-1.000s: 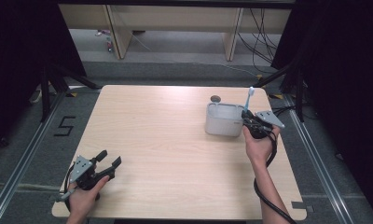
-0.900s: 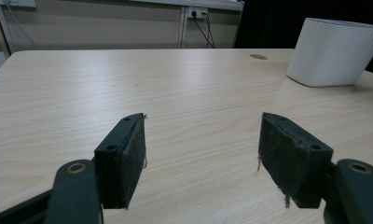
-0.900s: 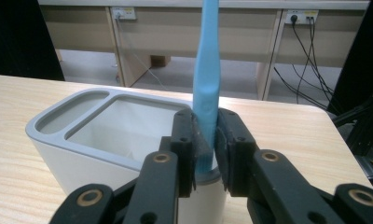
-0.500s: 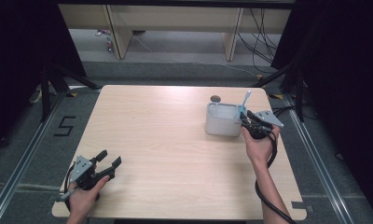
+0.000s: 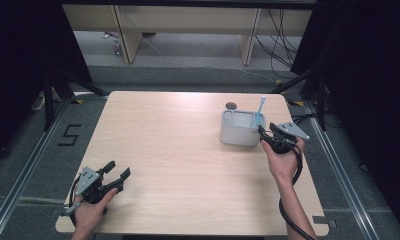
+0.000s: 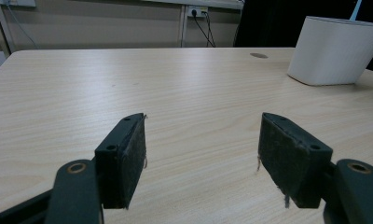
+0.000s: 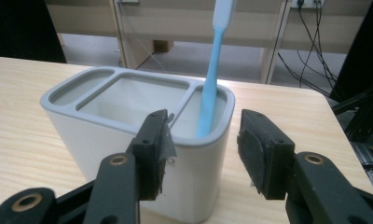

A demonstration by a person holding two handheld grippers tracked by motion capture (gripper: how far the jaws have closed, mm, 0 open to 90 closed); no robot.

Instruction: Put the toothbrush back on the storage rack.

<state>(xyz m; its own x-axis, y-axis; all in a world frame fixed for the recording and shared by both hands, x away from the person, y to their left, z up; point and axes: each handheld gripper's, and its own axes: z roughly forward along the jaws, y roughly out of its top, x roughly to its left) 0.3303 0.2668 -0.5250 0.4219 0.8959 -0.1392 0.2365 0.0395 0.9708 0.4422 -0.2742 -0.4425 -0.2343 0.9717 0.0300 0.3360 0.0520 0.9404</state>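
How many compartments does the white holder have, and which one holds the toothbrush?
3. The white holder has a small end slot, a wide middle one, and another end slot nearest the right gripper, holding the blue toothbrush.

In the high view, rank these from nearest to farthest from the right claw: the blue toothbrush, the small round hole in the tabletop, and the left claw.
1. The blue plastic toothbrush, standing in the white three-compartment holder just beyond the right claw.
2. The small round hole in the tabletop, behind the holder near the far edge.
3. The left claw, across the wooden table at the near left corner.
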